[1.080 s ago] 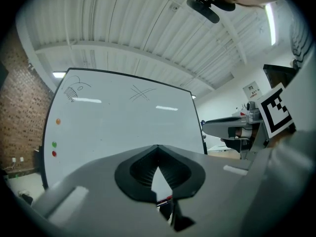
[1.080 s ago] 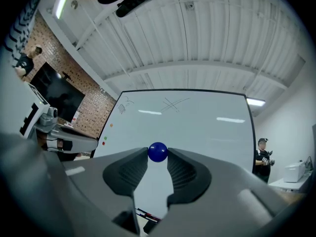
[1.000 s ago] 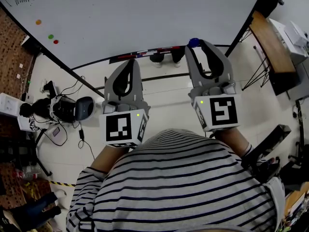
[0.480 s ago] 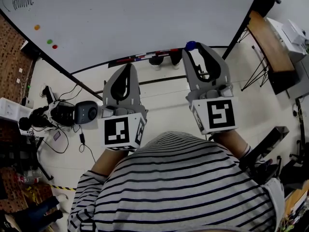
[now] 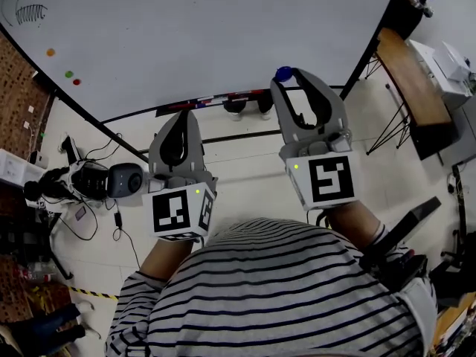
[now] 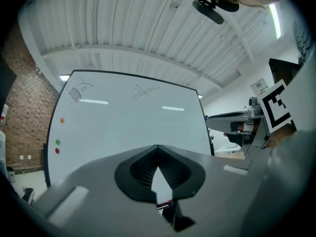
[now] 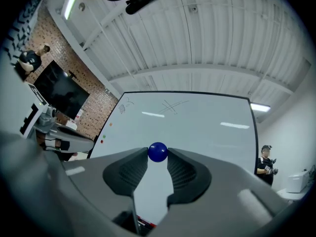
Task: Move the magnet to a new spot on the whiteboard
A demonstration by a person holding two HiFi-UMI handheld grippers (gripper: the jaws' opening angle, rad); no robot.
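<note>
Magnet (image 7: 158,152) – a blue ball – sits pinched at the tips of the right claw (image 5: 290,80), off the whiteboard (image 5: 208,28), which lies straight ahead. Left claw (image 6: 158,149) is closed on nothing – placing likely falls to the right.

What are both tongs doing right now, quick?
Left tongs: shut, nothing in them.
Right tongs: shut on the blue magnet.
</note>
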